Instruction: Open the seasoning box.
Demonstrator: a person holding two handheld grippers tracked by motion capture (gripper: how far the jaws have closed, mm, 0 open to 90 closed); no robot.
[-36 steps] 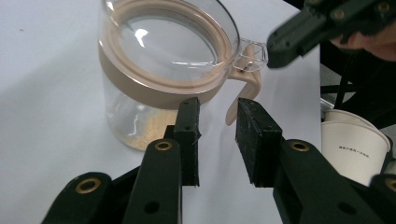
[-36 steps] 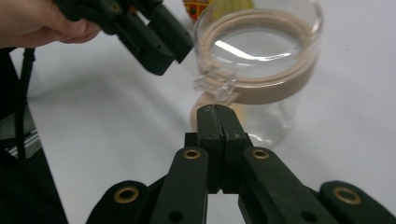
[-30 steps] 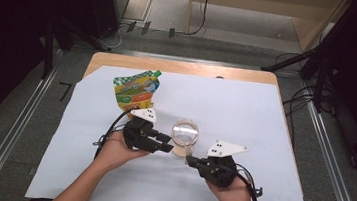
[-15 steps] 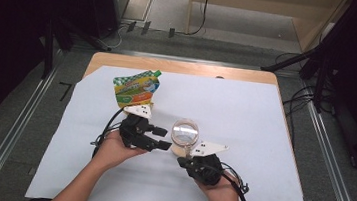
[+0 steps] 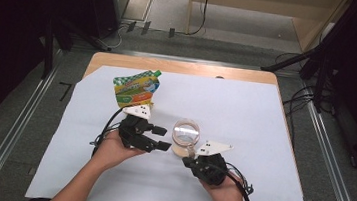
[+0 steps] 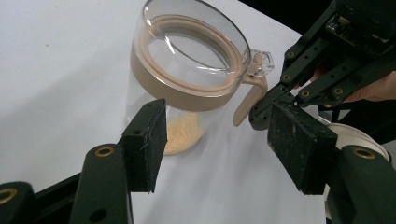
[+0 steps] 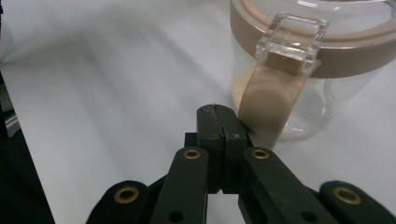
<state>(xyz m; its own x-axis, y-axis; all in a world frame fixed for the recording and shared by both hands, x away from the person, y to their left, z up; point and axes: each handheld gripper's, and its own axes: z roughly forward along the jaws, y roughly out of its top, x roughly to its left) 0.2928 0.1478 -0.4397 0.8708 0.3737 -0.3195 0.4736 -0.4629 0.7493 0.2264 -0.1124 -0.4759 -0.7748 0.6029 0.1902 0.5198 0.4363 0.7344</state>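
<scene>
A clear jar with a tan lid ring stands upright on the white sheet, a little pale powder at its bottom. A tan latch hangs down its side under a clear clip. My left gripper lies just left of the jar, open. Its jaws have just been opening, and in the left gripper view the jar stands just beyond the pads, untouched. My right gripper comes in from the front right, shut on nothing. Its tips sit right against the latch's lower end.
A green, yellow and orange spout pouch lies behind the left gripper. The white sheet covers most of the wooden table, with open room to the right. Cables trail from both grippers toward the front edge.
The left gripper's jaws have spread wider beside the jar. The right gripper has shifted slightly left, bringing its shut tips to the jar's latch. The jar and pouch have not moved.
</scene>
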